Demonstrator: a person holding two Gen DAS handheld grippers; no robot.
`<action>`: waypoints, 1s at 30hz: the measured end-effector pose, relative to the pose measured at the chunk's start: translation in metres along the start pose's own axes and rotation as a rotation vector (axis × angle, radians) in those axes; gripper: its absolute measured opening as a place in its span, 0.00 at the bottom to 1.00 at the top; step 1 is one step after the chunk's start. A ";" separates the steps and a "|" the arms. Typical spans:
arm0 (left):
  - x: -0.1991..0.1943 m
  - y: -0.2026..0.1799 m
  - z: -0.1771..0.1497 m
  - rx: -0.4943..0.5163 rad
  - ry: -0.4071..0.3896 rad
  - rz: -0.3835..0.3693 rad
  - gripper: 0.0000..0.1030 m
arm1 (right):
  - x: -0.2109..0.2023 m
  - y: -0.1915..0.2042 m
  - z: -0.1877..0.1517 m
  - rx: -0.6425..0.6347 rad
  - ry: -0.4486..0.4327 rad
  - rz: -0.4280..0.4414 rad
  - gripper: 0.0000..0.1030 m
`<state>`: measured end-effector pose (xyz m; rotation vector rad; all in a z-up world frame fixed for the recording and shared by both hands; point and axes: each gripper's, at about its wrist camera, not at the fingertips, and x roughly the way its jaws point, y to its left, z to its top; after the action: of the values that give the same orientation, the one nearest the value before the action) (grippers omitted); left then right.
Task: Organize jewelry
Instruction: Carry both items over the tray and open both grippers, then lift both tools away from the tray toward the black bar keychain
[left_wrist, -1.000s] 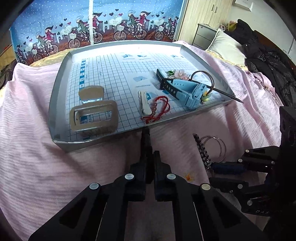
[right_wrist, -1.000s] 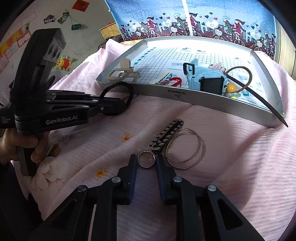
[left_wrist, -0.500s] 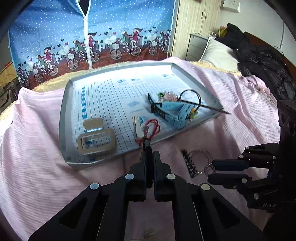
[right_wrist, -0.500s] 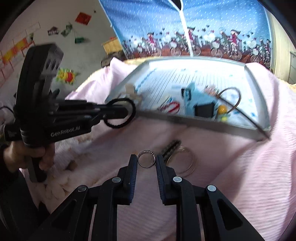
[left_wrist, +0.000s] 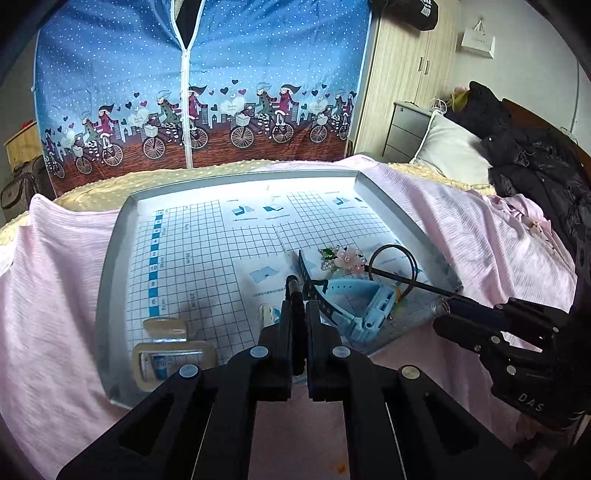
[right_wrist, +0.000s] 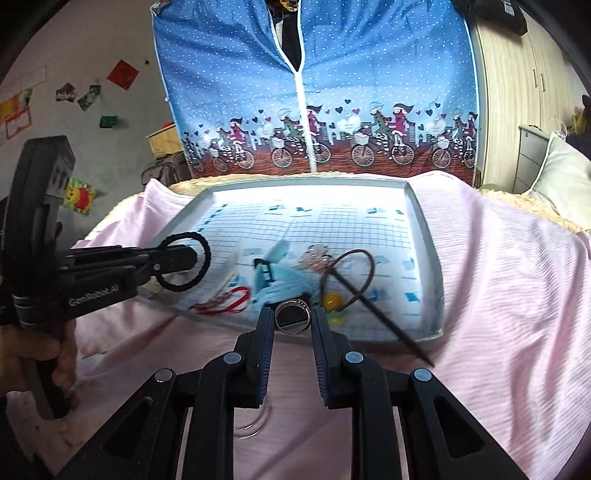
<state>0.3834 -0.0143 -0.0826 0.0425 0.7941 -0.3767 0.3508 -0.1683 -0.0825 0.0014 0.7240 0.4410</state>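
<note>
Jewelry is mostly sitting in the tray (right_wrist: 424, 229) already: blue watch (left_wrist: 354, 299), red cord bracelet (right_wrist: 225, 301), flower clip (left_wrist: 343, 258) and a brown hoop with a long pin (right_wrist: 351, 280), all bunched near the tray's front right corner.

My right gripper (right_wrist: 293, 319) is clamped lightly on a small silver ring (right_wrist: 293, 316), squeezed edge-on between the two fingers, hovering just over the tray's near rim. My left gripper (left_wrist: 299, 295) is closed tight on a black hair tie (right_wrist: 184, 262), which dangles off the tips above the tray's left side.

Stuff I'm worried about:
- The ring is only pinched at two points on a hard round edge. Any twist and it probably pops out, then rolls off the tray onto the pink blanket (right_wrist: 517, 295).
- That pin sticks out past the rim right beside the ring, so I could snag it going in and drag the whole pile.
- Releasing on top of the watch could bounce the ring off.
</note>
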 end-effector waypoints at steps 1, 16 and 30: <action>0.002 0.000 -0.001 0.011 0.009 0.002 0.04 | 0.005 -0.003 0.001 0.002 -0.002 -0.006 0.19; 0.034 0.021 -0.008 -0.050 0.112 0.033 0.04 | 0.031 -0.021 0.000 0.019 0.043 -0.018 0.20; -0.047 0.037 0.000 -0.147 -0.147 0.058 0.98 | -0.006 -0.021 0.007 0.038 -0.072 -0.074 0.71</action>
<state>0.3662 0.0354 -0.0536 -0.0986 0.6717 -0.2631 0.3592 -0.1887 -0.0767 0.0263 0.6599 0.3544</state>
